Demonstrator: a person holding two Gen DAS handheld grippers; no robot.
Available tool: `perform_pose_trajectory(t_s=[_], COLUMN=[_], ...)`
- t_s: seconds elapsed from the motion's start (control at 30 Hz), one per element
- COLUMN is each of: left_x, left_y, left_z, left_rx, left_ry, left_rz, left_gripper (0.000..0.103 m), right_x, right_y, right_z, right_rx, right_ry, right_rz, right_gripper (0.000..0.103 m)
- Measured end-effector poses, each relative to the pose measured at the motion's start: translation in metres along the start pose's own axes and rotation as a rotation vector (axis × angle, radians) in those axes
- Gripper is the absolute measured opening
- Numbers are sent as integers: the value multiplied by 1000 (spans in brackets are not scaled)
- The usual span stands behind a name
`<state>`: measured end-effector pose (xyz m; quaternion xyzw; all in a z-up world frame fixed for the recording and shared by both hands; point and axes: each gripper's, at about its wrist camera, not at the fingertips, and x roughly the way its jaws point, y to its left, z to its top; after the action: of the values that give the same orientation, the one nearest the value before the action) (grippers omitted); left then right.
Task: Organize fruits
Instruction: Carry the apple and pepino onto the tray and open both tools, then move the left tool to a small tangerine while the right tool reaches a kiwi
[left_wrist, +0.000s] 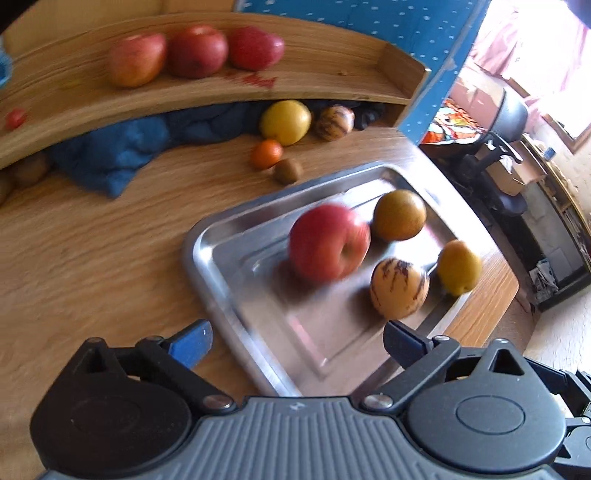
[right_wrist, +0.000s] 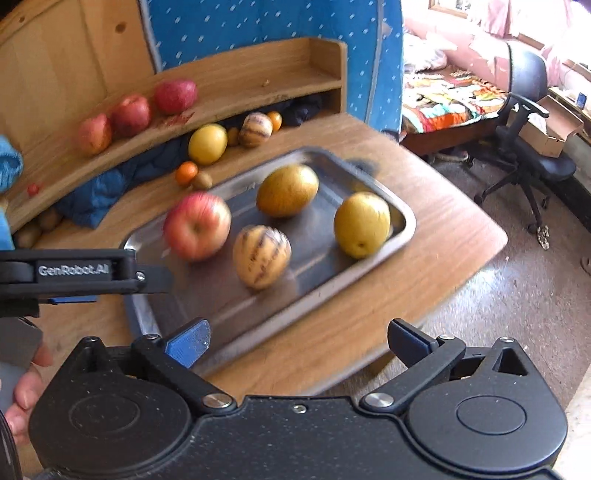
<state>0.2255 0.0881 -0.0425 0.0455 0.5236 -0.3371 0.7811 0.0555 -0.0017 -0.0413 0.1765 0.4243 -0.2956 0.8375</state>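
A home bedroom: quilted bed (right_wrist: 443, 99), office chair (right_wrist: 524, 122).

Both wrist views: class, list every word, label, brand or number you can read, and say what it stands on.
"GenRobot.AI": white lettering on the black body of the left gripper, seen in the right wrist view.
A small embossed mark on the grey ribbed housing in the left wrist view is too small to read.
The red marks on the wooden shelf are too blurred to read.
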Motion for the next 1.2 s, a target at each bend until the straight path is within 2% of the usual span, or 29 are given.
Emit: perform_pose_trajectory(t_s=[0.07,0.3,0.43,0.73,0.93,1.2], left_x=[-9,-39,-54,-79,-91,-87], left_y=[8,30,46,68,71,82], left_z=[-11,-42,-56,-71,-71,-44], left_rx=[-33,-108,-157,-226,-245,-274], left_ry=[0,-14,-24,-57,-81,-123], left_rz=[17,81,123,193,208,220], left_gripper=[101,102,102,102,102,102], right_x=[-3,-7,-13,-42,-53,-45], right_y=[3,23,44,78,90,101], right_z=[-5,-24,-30,-29,-21,6], right_rx=[-10,-9,-63,-223,-285,-339], right_ry=[25,135,142,-3,-72,-133], right_rz=[18,181,226,284,310,311], right_gripper=[102,102,102,102,102,102])
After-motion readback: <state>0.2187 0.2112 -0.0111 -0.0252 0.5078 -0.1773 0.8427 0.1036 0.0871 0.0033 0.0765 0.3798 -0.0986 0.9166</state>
